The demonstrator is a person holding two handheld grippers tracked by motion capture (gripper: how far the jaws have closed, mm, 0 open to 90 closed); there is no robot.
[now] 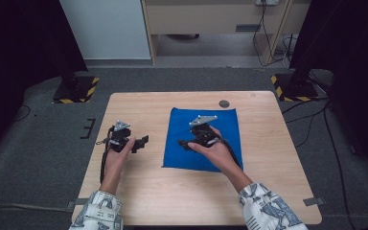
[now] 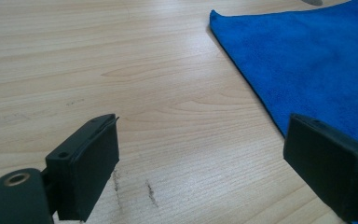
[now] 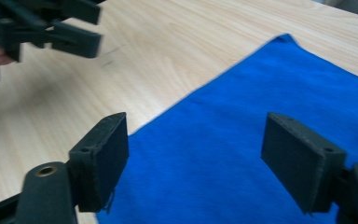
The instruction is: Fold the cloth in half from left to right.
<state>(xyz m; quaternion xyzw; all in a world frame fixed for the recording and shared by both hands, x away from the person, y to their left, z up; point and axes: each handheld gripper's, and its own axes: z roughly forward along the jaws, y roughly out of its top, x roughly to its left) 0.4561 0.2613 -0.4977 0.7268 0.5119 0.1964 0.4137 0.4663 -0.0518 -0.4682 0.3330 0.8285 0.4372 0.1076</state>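
While both grippers hang empty, the item stands thus: one blue cloth (image 1: 202,139), plain, soft-napped, spread flat and unfolded on the wooden counter (image 1: 139,191), right of centre. Right gripper (image 1: 184,143) poised over the cloth's left half, fingers (image 3: 100,161) wide apart, nothing between them. Left gripper (image 1: 143,140) over bare wood beside the cloth's left edge, fingers likewise parted. Step judged: approach. Next: lower onto an edge or corner and pinch.

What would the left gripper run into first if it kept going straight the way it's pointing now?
Most likely the blue cloth. The left gripper has its jaws open over bare wooden table, and the cloth's near edge lies just ahead, to the right. Its height above the table is hard to judge.
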